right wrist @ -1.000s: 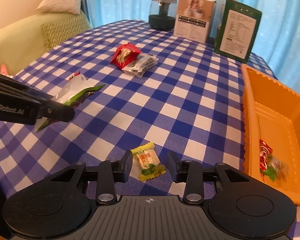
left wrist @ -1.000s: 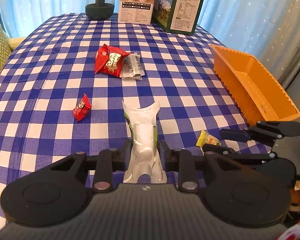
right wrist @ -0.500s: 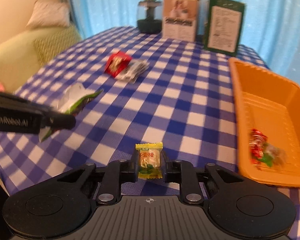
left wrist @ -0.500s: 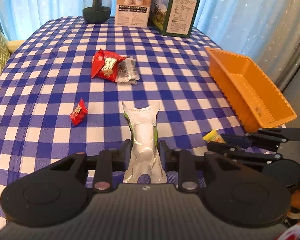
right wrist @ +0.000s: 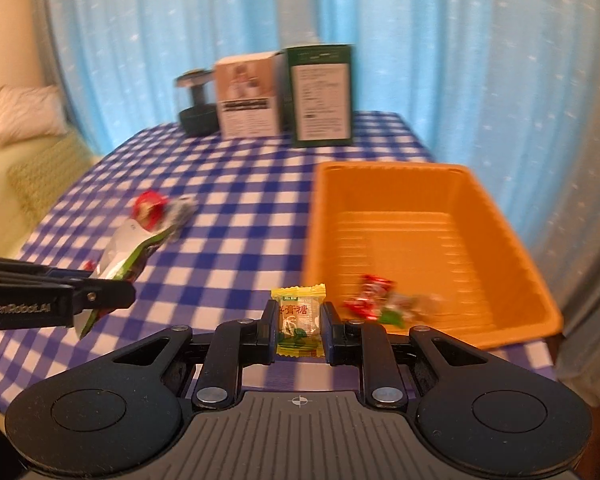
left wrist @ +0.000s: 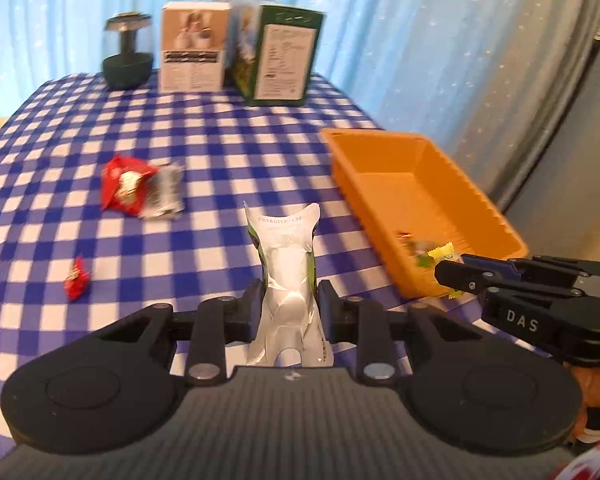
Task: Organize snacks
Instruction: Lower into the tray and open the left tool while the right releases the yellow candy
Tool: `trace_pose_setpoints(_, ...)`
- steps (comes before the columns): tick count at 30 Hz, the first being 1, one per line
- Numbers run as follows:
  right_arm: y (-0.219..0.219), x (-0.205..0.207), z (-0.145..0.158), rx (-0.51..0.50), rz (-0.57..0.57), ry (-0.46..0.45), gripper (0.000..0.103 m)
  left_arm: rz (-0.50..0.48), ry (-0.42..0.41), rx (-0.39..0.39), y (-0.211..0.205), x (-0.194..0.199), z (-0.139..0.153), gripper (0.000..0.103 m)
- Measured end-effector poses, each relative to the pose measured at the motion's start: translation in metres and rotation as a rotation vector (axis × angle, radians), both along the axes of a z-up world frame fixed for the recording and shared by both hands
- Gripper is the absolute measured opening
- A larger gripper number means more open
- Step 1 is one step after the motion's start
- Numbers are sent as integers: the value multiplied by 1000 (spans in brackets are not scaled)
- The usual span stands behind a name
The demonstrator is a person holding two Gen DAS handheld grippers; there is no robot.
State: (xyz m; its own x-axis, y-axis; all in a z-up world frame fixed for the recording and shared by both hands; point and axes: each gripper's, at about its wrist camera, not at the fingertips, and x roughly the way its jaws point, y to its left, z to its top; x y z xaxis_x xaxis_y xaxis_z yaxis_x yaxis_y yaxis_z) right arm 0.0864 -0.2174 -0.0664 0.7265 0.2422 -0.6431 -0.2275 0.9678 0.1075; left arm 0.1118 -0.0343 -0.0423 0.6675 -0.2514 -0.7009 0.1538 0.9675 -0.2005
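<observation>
Above the blue-and-white checked tablecloth (left wrist: 220,152), both hand-held tools carry snacks toward the orange ribbed plastic bin (right wrist: 496,248). The right gripper (right wrist: 299,326) has its jaws closed tight on a small yellow-and-green wrapped candy (right wrist: 299,320), held upright by its middle, just short of the bin's near left corner. The left gripper (left wrist: 288,304) is nearly closed, pinching a long silver-and-green foil sachet (left wrist: 286,264) low down, so most of the sachet stands free beyond the fingertips, with the bin off to its right. The main risk, as I judge it, is that slick, crumpled foil: held only near its base, it could slide or fold out of the pinch during a quick swing. The two grippers also sit close together near the bin's front, so they might bump if both go in at once. A release made too early would drop the candy on the cloth outside the rim. A few wrapped sweets (right wrist: 380,304) already lie inside, while a red packet (left wrist: 126,186), a grey packet (left wrist: 164,192) and a small red candy (left wrist: 76,278) wait on the cloth.
</observation>
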Motion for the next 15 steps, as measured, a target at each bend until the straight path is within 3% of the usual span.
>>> trace_pose_setpoints(15,-73,7,17,30,-179,-23,22,-132,-24,-30,-82,27,15,26)
